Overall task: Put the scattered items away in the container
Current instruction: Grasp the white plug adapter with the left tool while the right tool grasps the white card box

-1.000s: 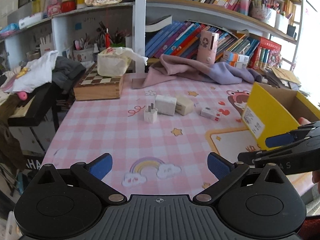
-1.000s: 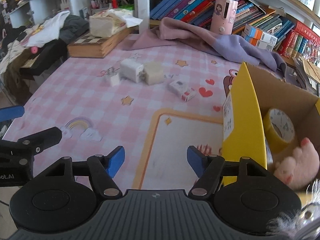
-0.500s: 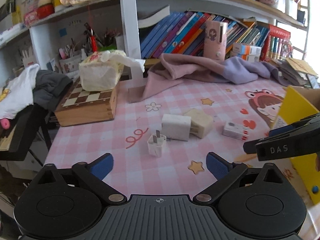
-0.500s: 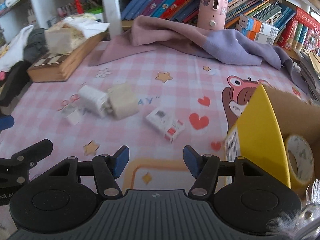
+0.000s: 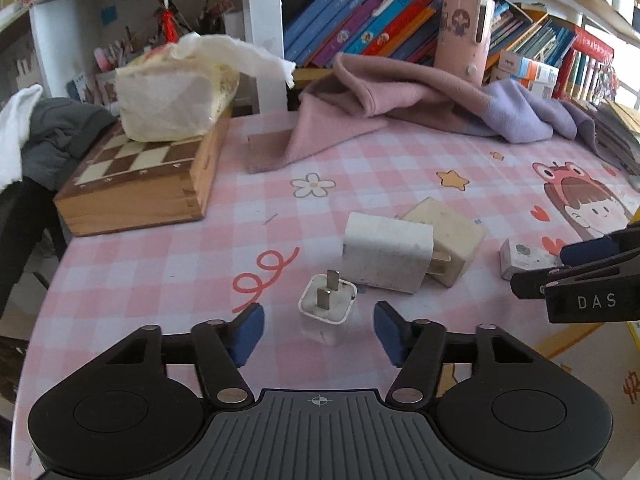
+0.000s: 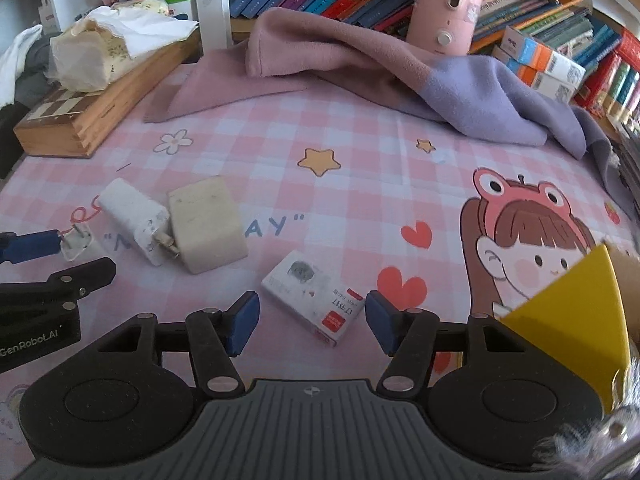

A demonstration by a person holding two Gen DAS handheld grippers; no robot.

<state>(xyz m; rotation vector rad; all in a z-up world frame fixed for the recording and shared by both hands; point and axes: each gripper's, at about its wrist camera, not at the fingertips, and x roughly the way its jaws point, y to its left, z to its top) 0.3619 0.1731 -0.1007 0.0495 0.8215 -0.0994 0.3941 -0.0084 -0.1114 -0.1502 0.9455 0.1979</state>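
Between the blue pads of my left hand-held gripper (image 5: 319,330) stands the small white plug (image 5: 327,309) on the pink surface (image 5: 160,264); the jaws have just been closing but don't touch it. It looks light and hard, so I'd pinch its flat sides. My right hand-held gripper (image 6: 311,322) hangs unclenched over the small flat box (image 6: 314,296), and the yellow container (image 6: 576,312) is mostly cut off.

Three plug adapters lie on the pink checked table (image 6: 360,184): one small white plug (image 5: 327,309), one larger white charger (image 5: 386,258), one cream charger (image 5: 448,240). One small white box (image 6: 316,300) with red print lies near them. One yellow carton (image 6: 572,320). One wooden chess box (image 5: 136,184), with one tissue pack (image 5: 172,100) on top. One pink and lilac blanket (image 6: 360,64). One pink canister (image 6: 448,4). Two grippers, the left (image 5: 319,330) and the right (image 6: 312,322).
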